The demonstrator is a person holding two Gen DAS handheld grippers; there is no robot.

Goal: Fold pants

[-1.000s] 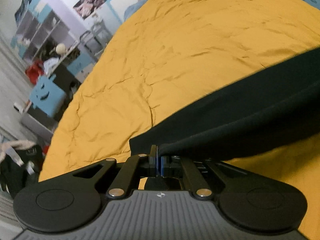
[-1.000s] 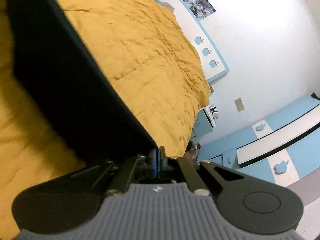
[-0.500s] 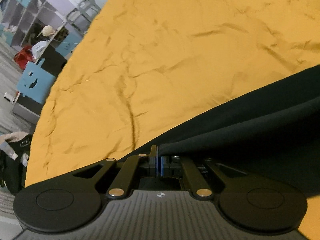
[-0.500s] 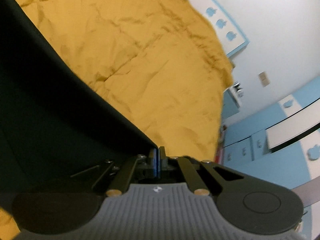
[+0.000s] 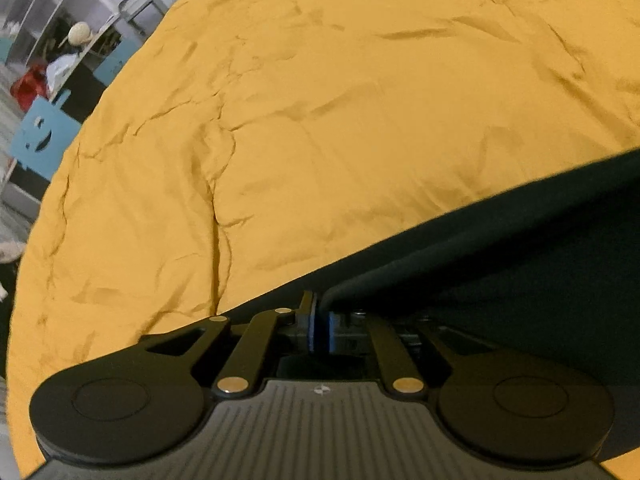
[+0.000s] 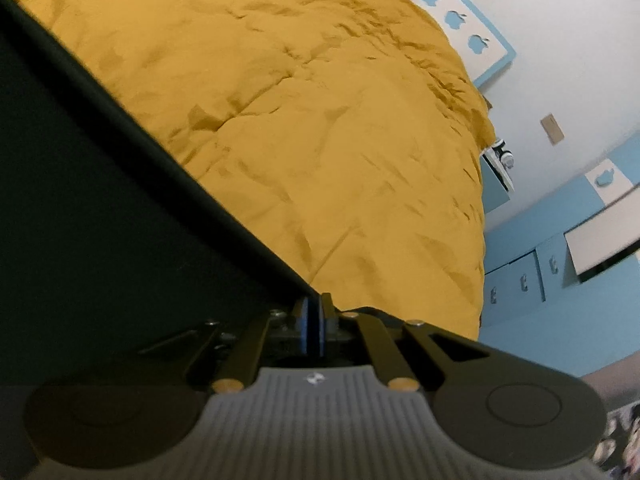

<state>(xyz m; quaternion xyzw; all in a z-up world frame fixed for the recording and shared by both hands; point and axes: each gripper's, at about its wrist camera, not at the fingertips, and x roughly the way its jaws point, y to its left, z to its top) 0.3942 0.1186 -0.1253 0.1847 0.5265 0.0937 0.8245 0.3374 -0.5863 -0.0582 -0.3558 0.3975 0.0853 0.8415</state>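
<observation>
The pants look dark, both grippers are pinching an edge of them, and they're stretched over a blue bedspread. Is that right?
Not quite: the bedspread is yellow, not blue, as both wrist views show. The rest holds: the dark pants are pinched by the left gripper and the right gripper.

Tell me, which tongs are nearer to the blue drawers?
Right. The right tongs hold the pants near the bed edge facing the blue drawers; the left tongs hold the other corner.

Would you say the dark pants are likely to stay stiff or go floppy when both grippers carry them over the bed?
Probably floppy: the pants curl over at the left gripper. Held by the right gripper too, their edge looks taut, so they should sag once released. The matte cloth seems unlikely to slip.
</observation>
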